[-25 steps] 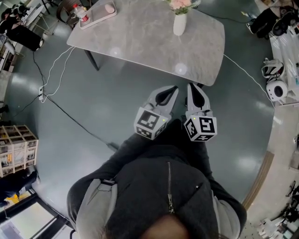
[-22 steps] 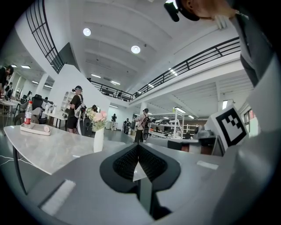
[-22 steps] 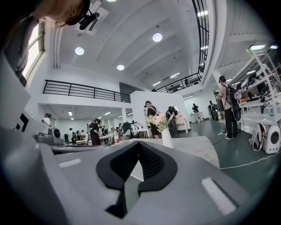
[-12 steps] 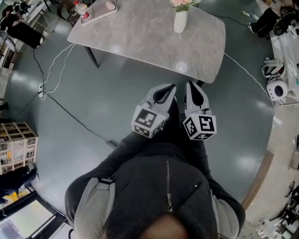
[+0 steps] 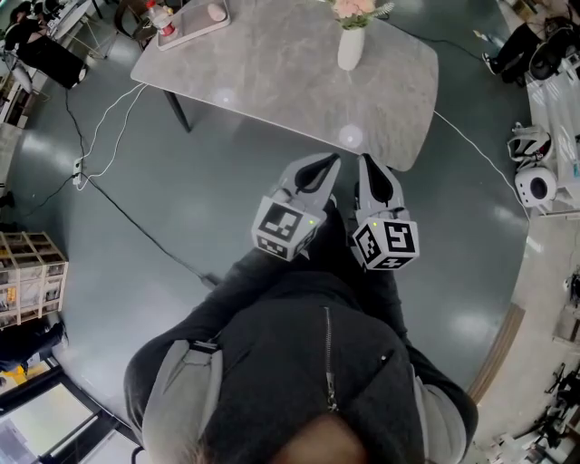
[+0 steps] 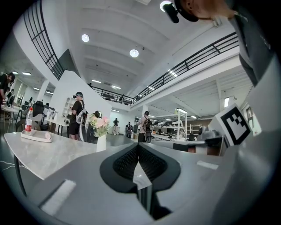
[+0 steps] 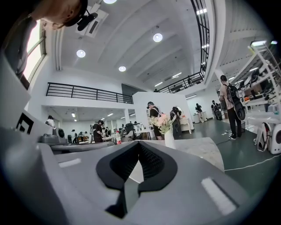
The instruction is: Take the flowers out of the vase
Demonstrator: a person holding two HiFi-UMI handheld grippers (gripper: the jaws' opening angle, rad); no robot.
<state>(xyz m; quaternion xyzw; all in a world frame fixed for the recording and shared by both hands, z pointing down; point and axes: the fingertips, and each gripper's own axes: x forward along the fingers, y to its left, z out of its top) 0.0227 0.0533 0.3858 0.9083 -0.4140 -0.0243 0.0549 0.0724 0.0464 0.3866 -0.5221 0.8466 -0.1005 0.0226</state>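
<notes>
no step done yet: the pale pink flowers (image 5: 352,11) stand in the white ceramic vase (image 5: 350,50) on the grey stone table (image 5: 272,72). short of that table, left gripper (image 5: 328,165) and right gripper (image 5: 366,165) are both closed, empty.

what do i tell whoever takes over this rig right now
Left gripper: jaws shut, empty, held level over the floor, short of the table.
Right gripper: jaws shut, empty, right beside the left one.
The white vase stands upright on the table ahead of both grippers, with the pink flowers in it.
Done: nothing yet.
Left: move up to the table, open the jaws, probably steady the vase with one gripper and lift the flowers out with the other.
</notes>
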